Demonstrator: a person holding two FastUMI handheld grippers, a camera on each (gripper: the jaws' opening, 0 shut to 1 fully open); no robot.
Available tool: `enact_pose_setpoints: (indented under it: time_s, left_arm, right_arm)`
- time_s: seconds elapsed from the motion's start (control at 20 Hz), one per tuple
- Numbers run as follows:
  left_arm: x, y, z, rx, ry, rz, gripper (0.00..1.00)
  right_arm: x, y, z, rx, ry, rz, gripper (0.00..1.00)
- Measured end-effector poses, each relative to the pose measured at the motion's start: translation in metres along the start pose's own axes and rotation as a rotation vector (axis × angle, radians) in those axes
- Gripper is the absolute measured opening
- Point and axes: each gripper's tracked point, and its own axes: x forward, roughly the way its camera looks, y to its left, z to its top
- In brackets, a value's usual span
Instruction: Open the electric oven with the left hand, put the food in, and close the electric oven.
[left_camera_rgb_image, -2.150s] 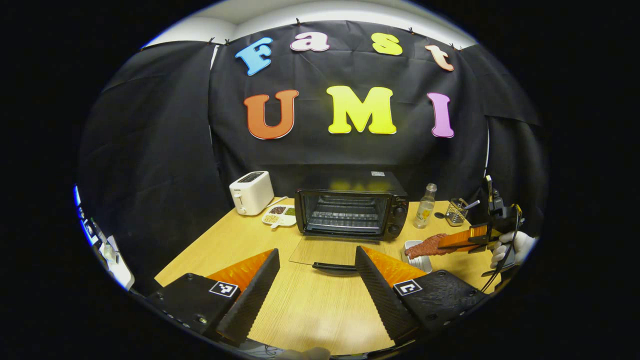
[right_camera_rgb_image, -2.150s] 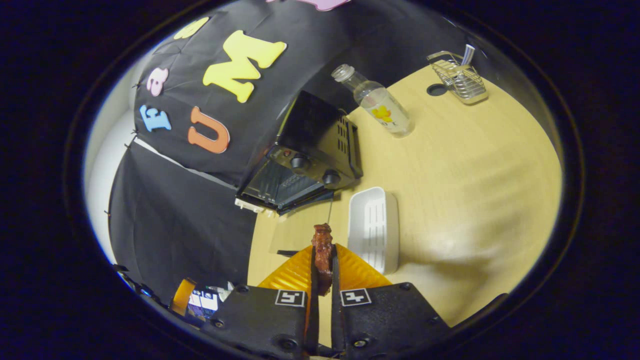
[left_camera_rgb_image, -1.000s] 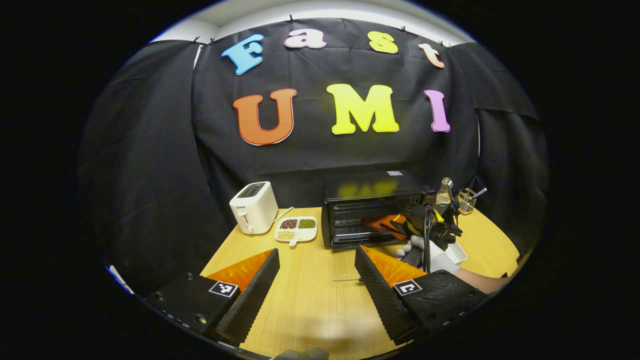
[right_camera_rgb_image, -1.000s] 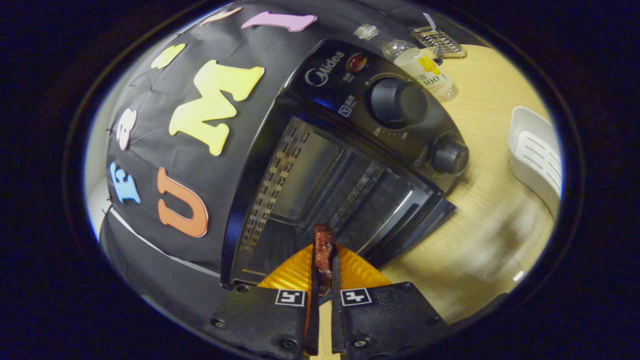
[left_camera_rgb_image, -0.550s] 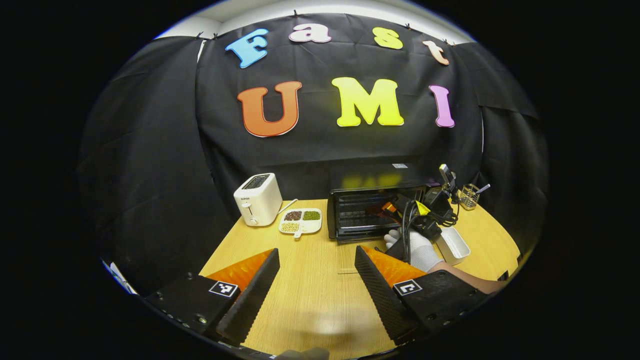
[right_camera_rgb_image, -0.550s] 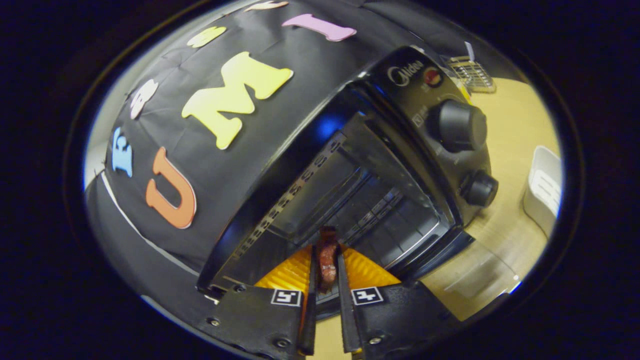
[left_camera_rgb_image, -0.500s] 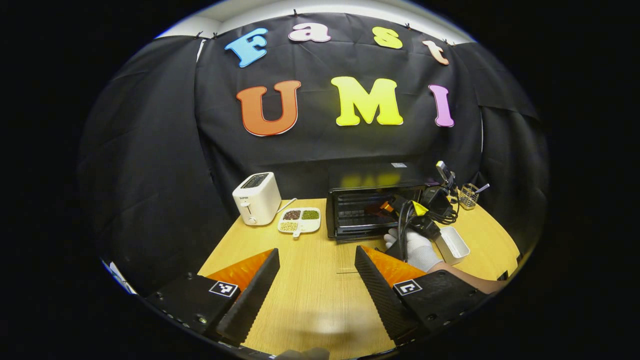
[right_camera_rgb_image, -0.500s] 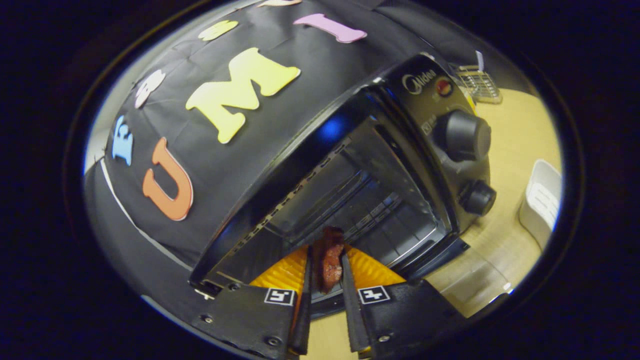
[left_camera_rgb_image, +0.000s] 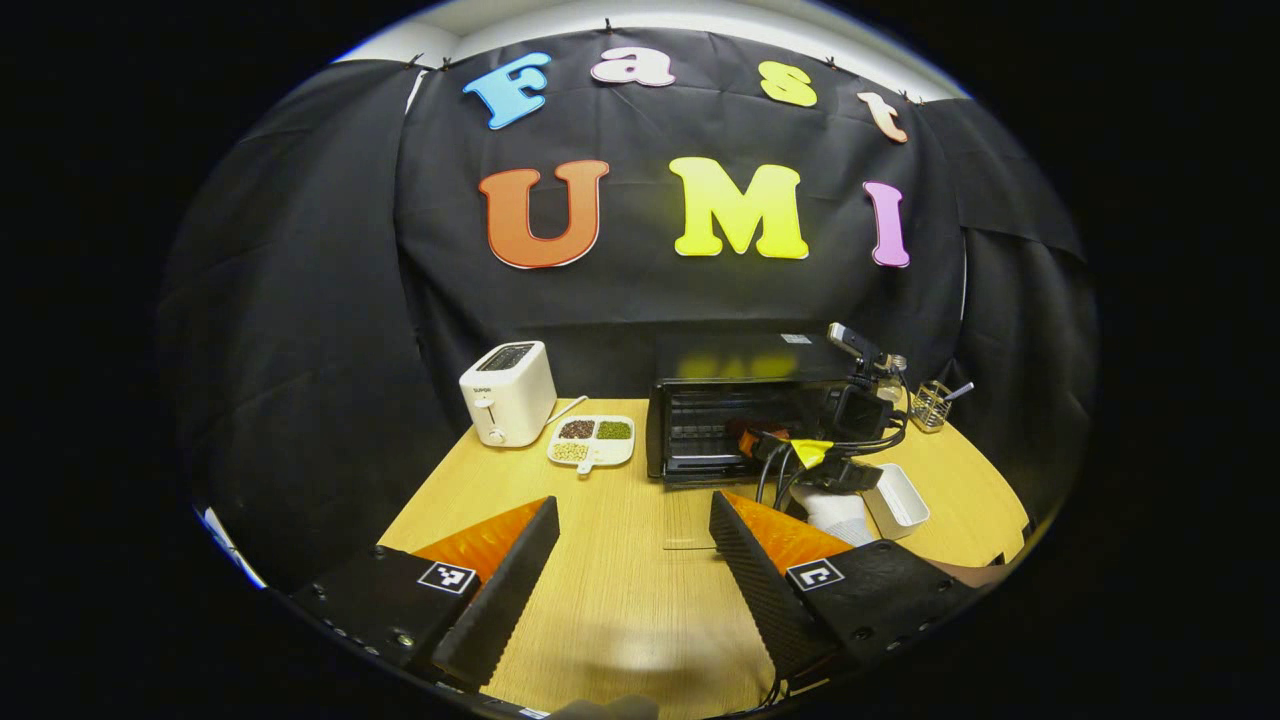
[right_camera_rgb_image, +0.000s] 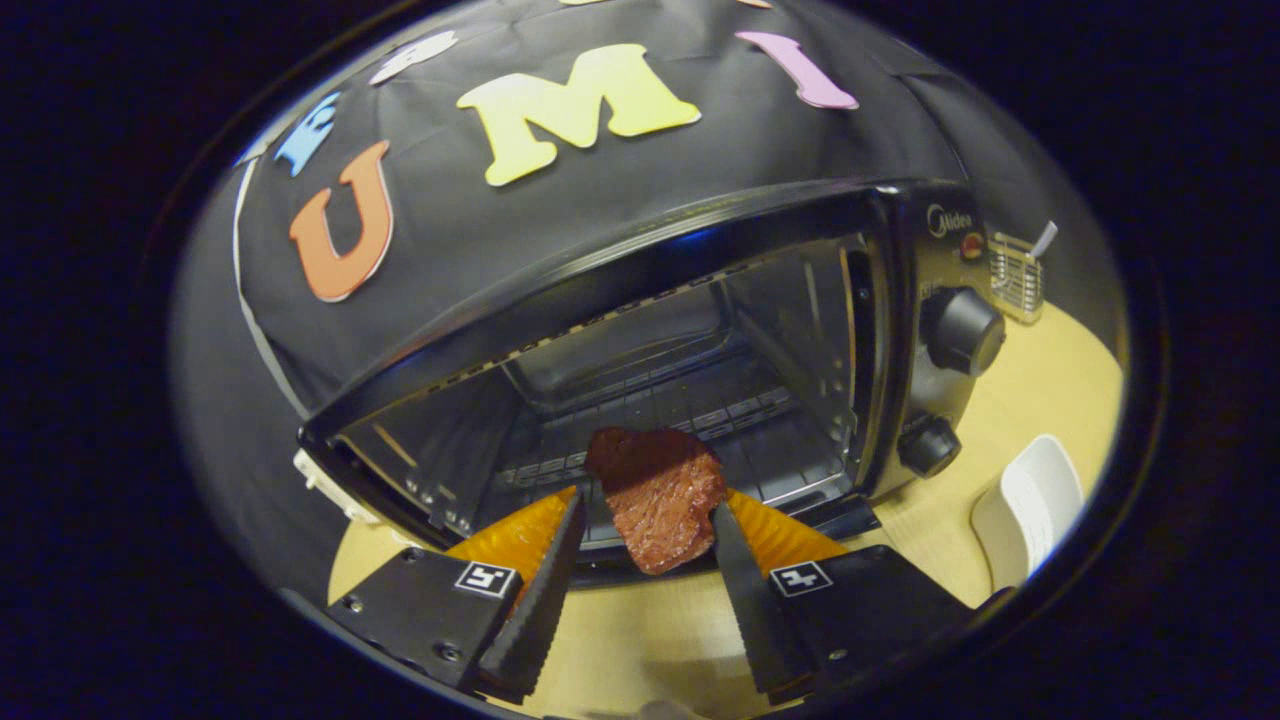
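Now that the right gripper (right_camera_rgb_image: 640, 560) has spread its fingers at the mouth of the electric oven (right_camera_rgb_image: 700, 340), the food (right_camera_rgb_image: 657, 497) it pinched a second ago lies released on the rack. Back over the table (left_camera_rgb_image: 610, 600), the left gripper (left_camera_rgb_image: 630, 575) hangs open and empty; closing the door remains.

In the left gripper view the right tongs (left_camera_rgb_image: 752, 441) and the cables behind them cover the oven (left_camera_rgb_image: 745, 412)'s right front, hiding its knobs and the food. In the right gripper view the meat slice (right_camera_rgb_image: 657, 497) lies between the spread fingers, and whether either finger touches it cannot be told. There the white tray (right_camera_rgb_image: 1030, 510) is cut off at the edge, and the lowered oven door is mostly hidden behind the tongs.
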Motion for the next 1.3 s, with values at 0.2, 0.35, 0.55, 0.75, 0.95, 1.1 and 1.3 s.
enact_pose_setpoints:
  time_s: [0.2,0.35,0.55,0.75,0.95,1.1,1.3]
  left_arm:
    - [-0.004,0.002,-0.003,-0.014,-0.003,-0.003,0.97]
    - [-0.005,0.001,-0.005,-0.02,-0.003,-0.009,0.97]
    - [-0.008,0.004,-0.007,-0.02,-0.004,-0.005,0.97]
    - [-0.008,0.006,-0.008,-0.024,-0.01,0.0,0.97]
    - [-0.008,0.003,-0.006,-0.018,-0.02,0.003,0.97]
    - [-0.008,0.002,0.002,-0.006,-0.045,0.01,0.97]
    - [-0.007,-0.01,0.013,0.009,-0.085,0.001,0.97]
  right_arm:
    - [-0.004,0.004,0.002,-0.103,-0.012,-0.005,0.79]
    - [-0.002,0.013,-0.007,-0.171,0.033,0.016,0.93]
    - [-0.02,0.009,0.0,-0.131,-0.005,0.018,0.99]
    - [-0.038,0.003,0.018,-0.159,-0.035,0.035,0.98]
    - [-0.068,0.005,0.035,-0.155,-0.054,0.084,0.99]
    - [-0.112,0.003,0.068,-0.183,-0.105,0.132,0.99]
    - [-0.188,-0.014,0.111,-0.267,-0.149,0.173,0.98]
